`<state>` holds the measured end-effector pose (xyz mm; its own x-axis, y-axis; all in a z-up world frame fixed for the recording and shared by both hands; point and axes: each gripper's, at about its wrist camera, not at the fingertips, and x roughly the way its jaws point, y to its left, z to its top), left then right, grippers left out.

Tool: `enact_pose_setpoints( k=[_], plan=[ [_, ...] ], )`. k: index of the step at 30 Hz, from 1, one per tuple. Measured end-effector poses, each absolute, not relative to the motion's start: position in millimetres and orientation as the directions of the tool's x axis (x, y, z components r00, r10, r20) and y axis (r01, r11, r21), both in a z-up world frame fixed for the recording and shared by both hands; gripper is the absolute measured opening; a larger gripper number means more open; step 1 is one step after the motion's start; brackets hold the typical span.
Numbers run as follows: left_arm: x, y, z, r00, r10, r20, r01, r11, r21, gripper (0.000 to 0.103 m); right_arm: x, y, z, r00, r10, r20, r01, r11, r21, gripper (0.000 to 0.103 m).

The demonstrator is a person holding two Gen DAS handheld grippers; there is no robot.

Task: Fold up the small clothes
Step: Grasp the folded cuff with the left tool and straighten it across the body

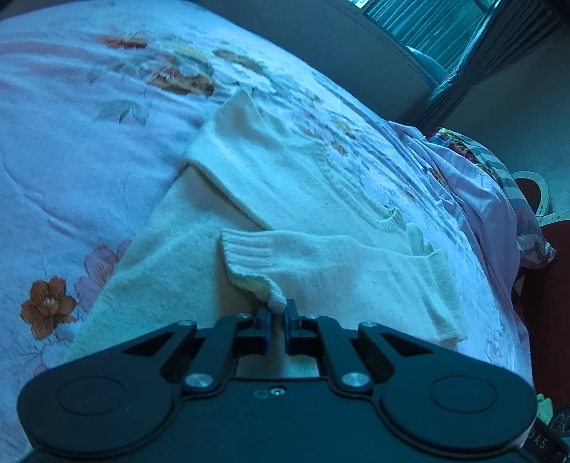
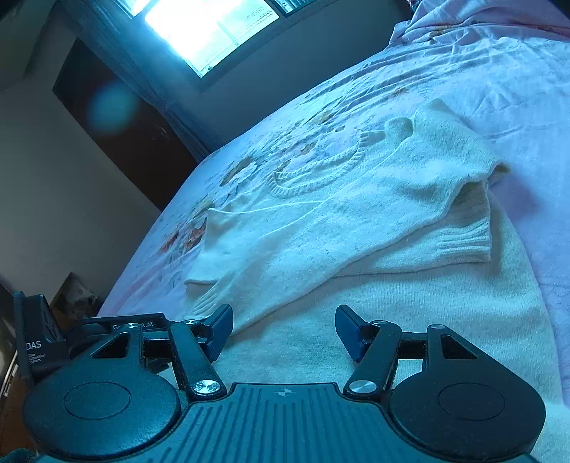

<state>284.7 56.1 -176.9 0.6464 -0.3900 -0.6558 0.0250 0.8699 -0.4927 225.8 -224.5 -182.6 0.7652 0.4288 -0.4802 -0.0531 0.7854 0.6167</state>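
A small cream knitted sweater [image 1: 302,199] lies on the floral bedspread [image 1: 71,142], both sleeves folded across its body. My left gripper [image 1: 278,313] is shut on the ribbed cuff [image 1: 256,265] of the near sleeve, pinching its corner just above the sweater body. In the right wrist view the sweater [image 2: 320,228] lies spread ahead, neckline [image 2: 313,174] at the far side. My right gripper [image 2: 284,327] is open and empty, hovering low over the sweater's lower body, next to the other sleeve's cuff [image 2: 210,302].
A crumpled pink sheet and a patterned pillow [image 1: 491,171] lie at the bed's right edge. A dark door [image 2: 117,128] and a bright window [image 2: 210,28] stand beyond the bed. A black device box [image 2: 35,349] shows at the left.
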Motion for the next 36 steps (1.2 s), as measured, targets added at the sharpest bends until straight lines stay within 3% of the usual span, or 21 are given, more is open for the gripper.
enact_pose_setpoints(
  k=[5,8,10,14,16,18,25,27,31,36],
  plan=[
    [273,68,-150,0.738,-0.341,-0.583,0.055,0.89,-0.452,0.003,232,-226,-173,0.786,0.413,-0.461,-0.067,0.797,0.6,0.063],
    [280,85,-164,0.722,-0.295,-0.626,-0.012,0.899,-0.438,0.003,237,-224,-172,0.786,0.41,-0.462,-0.066,0.799,0.597,0.063],
    [293,84,-183,0.645,-0.35,-0.679,0.037,0.902,-0.431,0.003,240,-222,-174,0.785,0.407,-0.467,-0.065,0.804,0.591,0.063],
    [294,82,-183,0.654,-0.335,-0.678,0.085,0.923,-0.374,0.007,244,-217,-174,0.78,0.398,-0.483,-0.071,0.824,0.563,0.063],
    [289,84,-177,0.665,-0.318,-0.675,0.075,0.929,-0.364,0.019,249,-216,-171,0.789,0.36,-0.497,-0.07,0.857,0.51,0.063],
    [282,90,-174,0.674,-0.3,-0.675,0.059,0.933,-0.356,0.024,257,-217,-168,0.801,0.311,-0.512,-0.055,0.89,0.454,0.063],
    [274,102,-156,0.722,-0.278,-0.634,0.038,0.93,-0.365,0.024,298,-239,-181,0.795,0.135,-0.592,0.049,0.958,0.284,0.063],
    [283,94,-157,0.712,-0.289,-0.64,0.06,0.933,-0.354,0.024,309,-246,-194,0.758,0.055,-0.649,0.097,0.976,0.196,0.063],
    [308,80,-172,0.685,-0.277,-0.673,0.053,0.941,-0.334,0.024,318,-254,-203,0.74,0.01,-0.672,0.094,0.989,0.118,0.062],
    [307,80,-164,0.713,-0.274,-0.645,0.056,0.94,-0.338,0.024,312,-255,-193,0.763,0.055,-0.644,0.098,0.975,0.2,0.063]
  ],
)
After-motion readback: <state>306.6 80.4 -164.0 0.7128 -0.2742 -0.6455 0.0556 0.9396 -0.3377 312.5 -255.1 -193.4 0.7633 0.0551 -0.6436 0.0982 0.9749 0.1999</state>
